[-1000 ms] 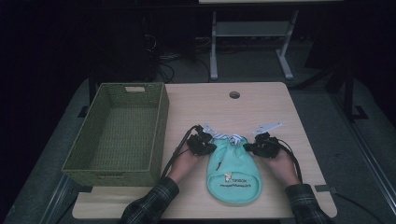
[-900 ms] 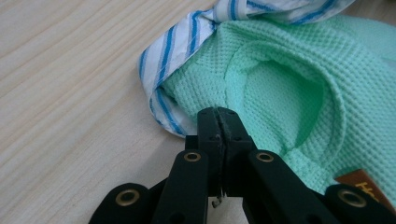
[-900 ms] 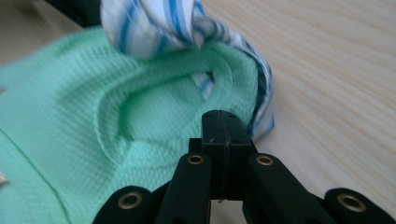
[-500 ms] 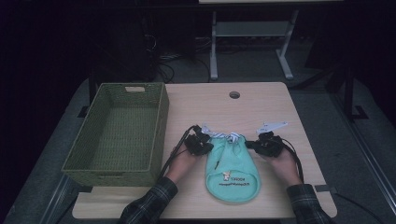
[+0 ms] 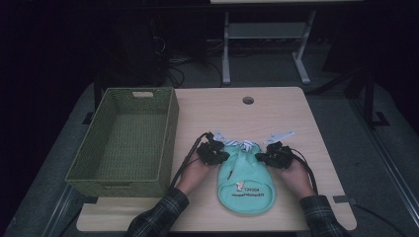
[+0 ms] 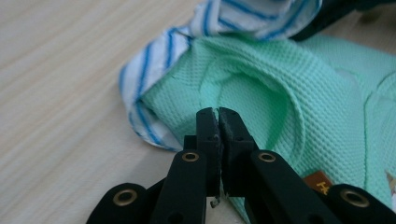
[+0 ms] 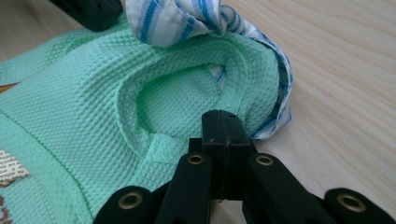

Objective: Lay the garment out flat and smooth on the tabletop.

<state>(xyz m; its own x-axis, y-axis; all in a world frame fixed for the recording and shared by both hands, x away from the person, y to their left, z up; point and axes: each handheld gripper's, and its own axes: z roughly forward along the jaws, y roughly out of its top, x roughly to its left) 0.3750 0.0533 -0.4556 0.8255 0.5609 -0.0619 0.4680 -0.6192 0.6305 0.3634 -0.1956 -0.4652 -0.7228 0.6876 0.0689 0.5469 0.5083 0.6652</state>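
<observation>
A mint-green waffle-knit cloth [image 5: 245,185] with a small printed label lies flat near the table's front edge. A white, blue-striped lining [image 5: 242,144] shows at its far end. My left gripper [image 5: 221,155] sits at the cloth's far left corner and my right gripper [image 5: 261,157] at its far right corner. In the left gripper view the jaws [image 6: 217,112] are pressed together, with a fold of the green cloth [image 6: 280,93] gathered at their tips. In the right gripper view the jaws [image 7: 223,114] are likewise together, pinching a ridge of the cloth [image 7: 93,93] beside the striped lining [image 7: 187,18].
A green woven basket [image 5: 170,123] with nothing in it stands along the table's left side, close to my left hand. A round cable hole [image 5: 248,100] sits near the table's far edge. Bare wood lies beyond the cloth.
Both hands stay at the cloth's far corners. The right gripper drifted outward and then slightly back in. The cloth lies in the same place.
</observation>
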